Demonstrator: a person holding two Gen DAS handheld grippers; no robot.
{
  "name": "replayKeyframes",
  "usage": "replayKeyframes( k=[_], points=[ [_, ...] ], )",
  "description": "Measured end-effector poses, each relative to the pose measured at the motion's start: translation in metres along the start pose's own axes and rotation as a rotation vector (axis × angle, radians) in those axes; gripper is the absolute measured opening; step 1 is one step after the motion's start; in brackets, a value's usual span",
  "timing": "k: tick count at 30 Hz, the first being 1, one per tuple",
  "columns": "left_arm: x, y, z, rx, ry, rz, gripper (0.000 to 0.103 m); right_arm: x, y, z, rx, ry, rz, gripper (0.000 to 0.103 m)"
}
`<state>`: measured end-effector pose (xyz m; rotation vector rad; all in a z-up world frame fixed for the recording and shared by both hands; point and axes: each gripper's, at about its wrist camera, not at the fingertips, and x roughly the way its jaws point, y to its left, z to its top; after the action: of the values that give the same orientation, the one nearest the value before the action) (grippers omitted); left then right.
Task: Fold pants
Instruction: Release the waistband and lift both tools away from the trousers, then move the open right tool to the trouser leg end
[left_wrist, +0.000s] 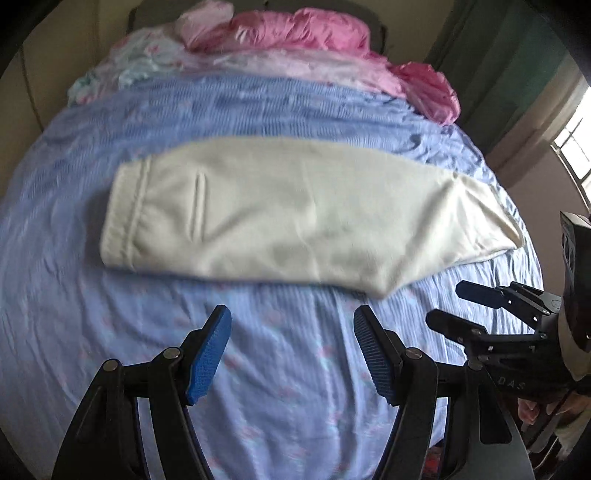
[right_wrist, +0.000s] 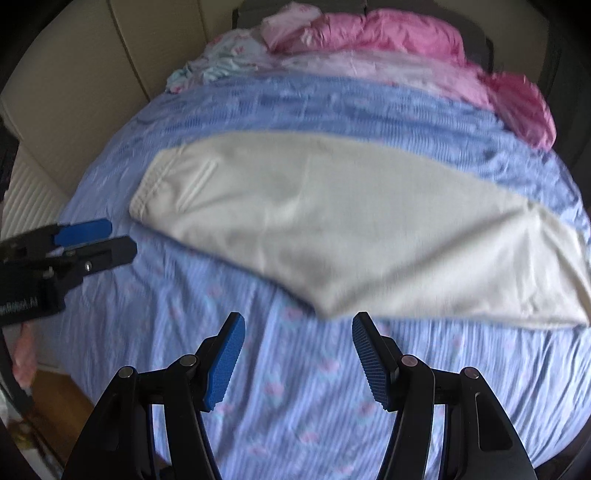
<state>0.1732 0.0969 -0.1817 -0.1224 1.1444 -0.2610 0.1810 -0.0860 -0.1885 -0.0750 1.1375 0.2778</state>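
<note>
The white pants (left_wrist: 295, 210) lie folded on the blue bed (left_wrist: 277, 369). Both grippers, left (left_wrist: 291, 354) and right (right_wrist: 298, 360), hang above with jaws apart, holding nothing.

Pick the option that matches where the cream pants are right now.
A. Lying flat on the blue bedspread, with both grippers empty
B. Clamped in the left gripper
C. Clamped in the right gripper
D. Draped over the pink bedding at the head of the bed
A: the cream pants lie flat on the blue bedspread, while the left gripper and right gripper stand open over bare bedspread.
</note>
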Motion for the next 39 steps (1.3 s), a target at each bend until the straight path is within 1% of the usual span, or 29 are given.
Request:
replayKeyframes(
  k=[3, 5, 7, 10, 13, 16, 19, 21, 23, 24, 26, 30, 31, 33, 39],
  points=[
    [0.012, -0.011, -0.011, -0.052, 0.027, 0.02, 0.067, 0.01, -0.018, -0.01, 0.018, 0.033, 0.02, 0.059],
    [0.021, -0.016, -0.017, -0.093, 0.045, 0.039, 0.067, 0.02, -0.03, -0.012, 0.023, 0.054, 0.039, 0.052],
    [0.028, -0.017, -0.019, -0.127, 0.055, 0.056, 0.067, 0.031, -0.035, -0.013, 0.019, 0.073, 0.056, 0.048],
    [0.04, -0.019, -0.025, -0.184, 0.065, 0.091, 0.067, 0.053, -0.044, -0.013, 0.035, 0.113, 0.105, 0.043],
    [0.046, -0.018, -0.026, -0.229, 0.059, 0.128, 0.067, 0.069, -0.046, -0.014, 0.053, 0.138, 0.152, 0.043],
    [0.053, -0.019, -0.025, -0.252, 0.059, 0.17, 0.067, 0.085, -0.045, -0.013, 0.033, 0.166, 0.158, 0.043],
    [0.059, -0.02, -0.026, -0.286, 0.068, 0.173, 0.067, 0.107, -0.046, -0.011, 0.019, 0.207, 0.16, 0.043],
    [0.061, -0.02, -0.026, -0.296, 0.073, 0.172, 0.067, 0.123, -0.049, -0.011, 0.032, 0.247, 0.166, 0.043],
    [0.061, -0.022, -0.026, -0.301, 0.075, 0.169, 0.067, 0.132, -0.051, -0.01, 0.04, 0.266, 0.167, 0.043],
    [0.061, -0.023, -0.026, -0.3, 0.077, 0.167, 0.067, 0.134, -0.05, -0.008, 0.042, 0.267, 0.168, 0.043],
    [0.061, -0.023, -0.027, -0.298, 0.078, 0.163, 0.067, 0.13, -0.048, -0.002, 0.039, 0.248, 0.165, 0.036],
    [0.062, -0.02, -0.024, -0.302, 0.079, 0.16, 0.067, 0.101, -0.045, 0.013, 0.039, 0.122, 0.157, 0.036],
    [0.062, -0.018, -0.023, -0.304, 0.081, 0.16, 0.067, 0.099, -0.045, 0.014, 0.039, 0.109, 0.154, 0.036],
    [0.062, -0.016, -0.021, -0.3, 0.083, 0.163, 0.067, 0.102, -0.043, 0.016, 0.038, 0.113, 0.148, 0.036],
    [0.06, -0.013, -0.018, -0.273, 0.093, 0.168, 0.067, 0.124, -0.028, 0.008, -0.005, 0.172, 0.124, 0.036]
  ],
)
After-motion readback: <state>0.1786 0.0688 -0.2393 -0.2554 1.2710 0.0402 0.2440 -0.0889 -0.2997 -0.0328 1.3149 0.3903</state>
